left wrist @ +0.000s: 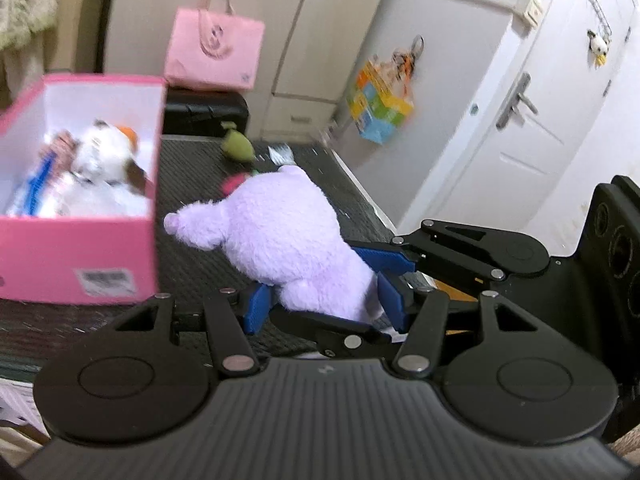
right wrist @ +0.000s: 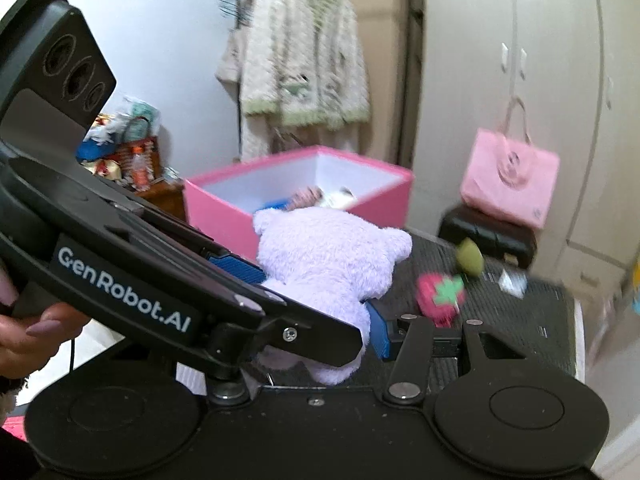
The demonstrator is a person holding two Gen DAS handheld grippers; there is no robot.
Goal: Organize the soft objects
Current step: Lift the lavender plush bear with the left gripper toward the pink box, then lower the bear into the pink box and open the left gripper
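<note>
**Both grippers clamped on the lilac plush, pink box beside it**

Lilac plush toy (left wrist: 280, 236): fluffy long pile, rounded body, stubby limbs and ears. It sits over a dark ribbed mat (left wrist: 192, 272) with a woven, ridged texture. Can't tell if its underside touches the mat.

Left gripper (left wrist: 324, 304): matte black linkage arms, blue ribbed pads (left wrist: 258, 308) pressed into the plush's lower end from both sides. Fur bulges around them, so it's a grip.

Right gripper (left wrist: 384, 276): same build, comes in from the right in the left wrist view, blue pads closed on the same end of the plush. In the right wrist view, one pad (right wrist: 378, 330) is against the fur; the other side is hidden behind the left tool's body.

Pink box (left wrist: 80, 256): rigid cardboard, rectangular, white inside, open top, barcode sticker on the near wall. It stands on the mat just beside the plush. Contents: a white plush (left wrist: 106, 152) with orange and brown patches, plus something blue and striped; too blurred to name.

Farther back on the mat: a pink strawberry-shaped toy (right wrist: 440, 294) with a green leaf top, and an olive-green rounded soft toy (left wrist: 236, 146), apart from each other.

Behind the mat, a pink tote bag (left wrist: 214, 50) with handles sits on a black case (left wrist: 204, 114).
</note>
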